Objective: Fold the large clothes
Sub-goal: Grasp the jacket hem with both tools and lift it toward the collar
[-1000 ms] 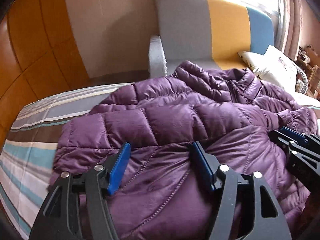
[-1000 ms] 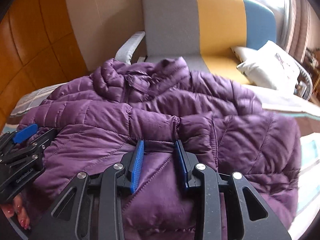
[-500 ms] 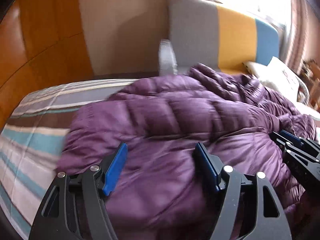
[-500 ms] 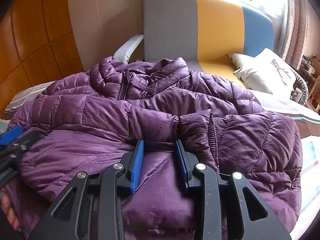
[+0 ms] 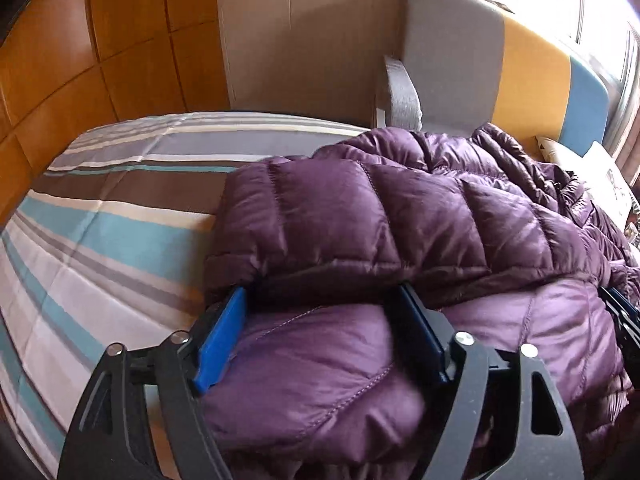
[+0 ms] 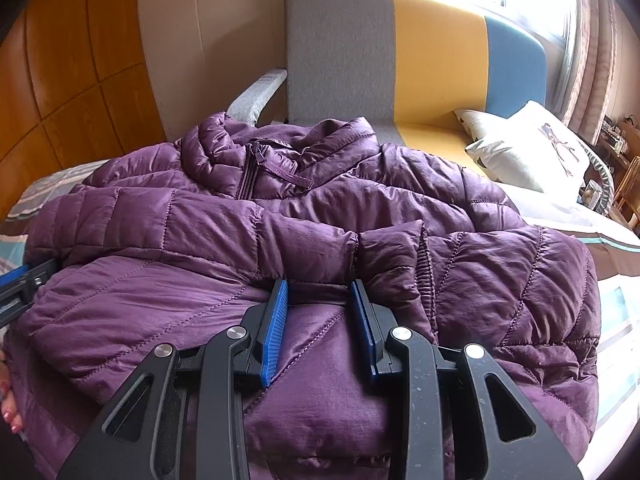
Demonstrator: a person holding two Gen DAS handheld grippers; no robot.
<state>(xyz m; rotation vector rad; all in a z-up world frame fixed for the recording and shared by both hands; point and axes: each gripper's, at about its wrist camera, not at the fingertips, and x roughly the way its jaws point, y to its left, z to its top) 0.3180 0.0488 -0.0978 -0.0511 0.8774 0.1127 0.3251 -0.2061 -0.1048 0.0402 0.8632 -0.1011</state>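
Observation:
A purple quilted jacket (image 5: pixel 400 220) lies on the striped bed, collar and zip (image 6: pixel 256 168) at the far side, lower part folded up over the sleeves. My left gripper (image 5: pixel 320 292) sits at the left end of that folded edge. Its jaws are opening and puffy fabric still bulges between the blue pads (image 5: pixel 220 340). My right gripper (image 6: pixel 319 284) is shut on a pinch of the folded part, beside a sleeve cuff (image 6: pixel 400 256). Each gripper shows at the edge of the other's view, the left gripper (image 6: pixel 24 280) and the right gripper (image 5: pixel 624 312).
The striped bedsheet (image 5: pixel 100 240) spreads left of the jacket. Behind the bed stands a grey, yellow and blue armchair (image 6: pixel 380 60) with a white pillow (image 6: pixel 528 148). Orange wood panels (image 5: pixel 80 60) line the left wall. A person's fingers (image 6: pixel 8 412) show at the lower left.
My left gripper has slid left along the folded edge to the jacket's left end, and its jaws stand wider. The right gripper has kept its place and grip.

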